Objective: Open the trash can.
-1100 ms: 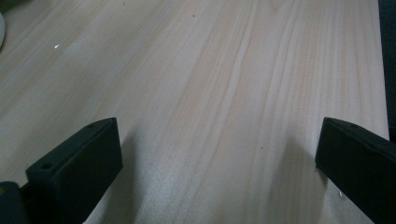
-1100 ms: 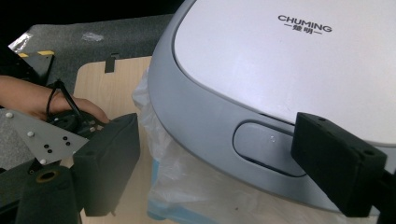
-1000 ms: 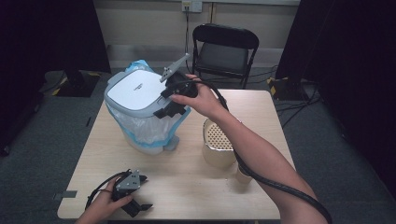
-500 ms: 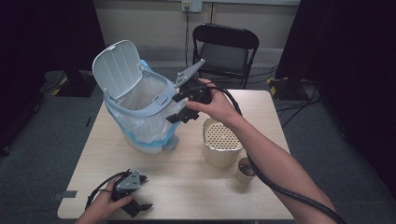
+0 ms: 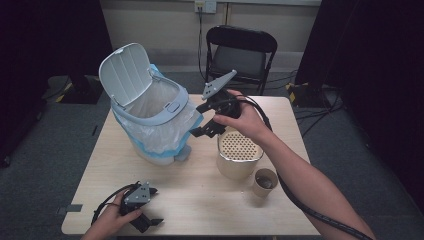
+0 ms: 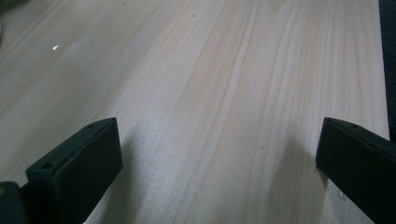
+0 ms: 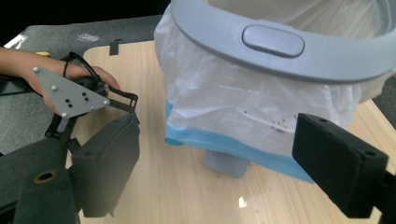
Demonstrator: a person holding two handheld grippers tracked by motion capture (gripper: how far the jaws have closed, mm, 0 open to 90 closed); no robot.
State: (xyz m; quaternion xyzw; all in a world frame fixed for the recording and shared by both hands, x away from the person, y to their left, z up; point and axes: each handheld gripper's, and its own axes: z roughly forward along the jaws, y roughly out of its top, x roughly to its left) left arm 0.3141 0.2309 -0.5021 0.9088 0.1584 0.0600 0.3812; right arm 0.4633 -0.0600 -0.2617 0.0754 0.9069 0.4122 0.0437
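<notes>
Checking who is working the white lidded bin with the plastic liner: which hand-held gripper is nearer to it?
Right. The right hand-held gripper hovers open beside the white bin's rim; the left hand-held gripper rests near the table's front edge, well apart.

On the bench (image 5: pixel 200 200), the pedal bin (image 5: pixel 152 120) stands left of the perforated-lid canister (image 5: pixel 238 157); a paper cup (image 5: pixel 264 182) sits just right of the canister, nearer the person.

I count one lidded bin (image 5: pixel 150 117) with one liner bag (image 5: pixel 165 135), one perforated canister (image 5: pixel 239 155), one small cup (image 5: pixel 264 182), one folding chair (image 5: pixel 241 52), and two grippers, left gripper (image 5: pixel 147 222) and right gripper (image 5: pixel 202 131), on one table (image 5: pixel 200 200)
</notes>
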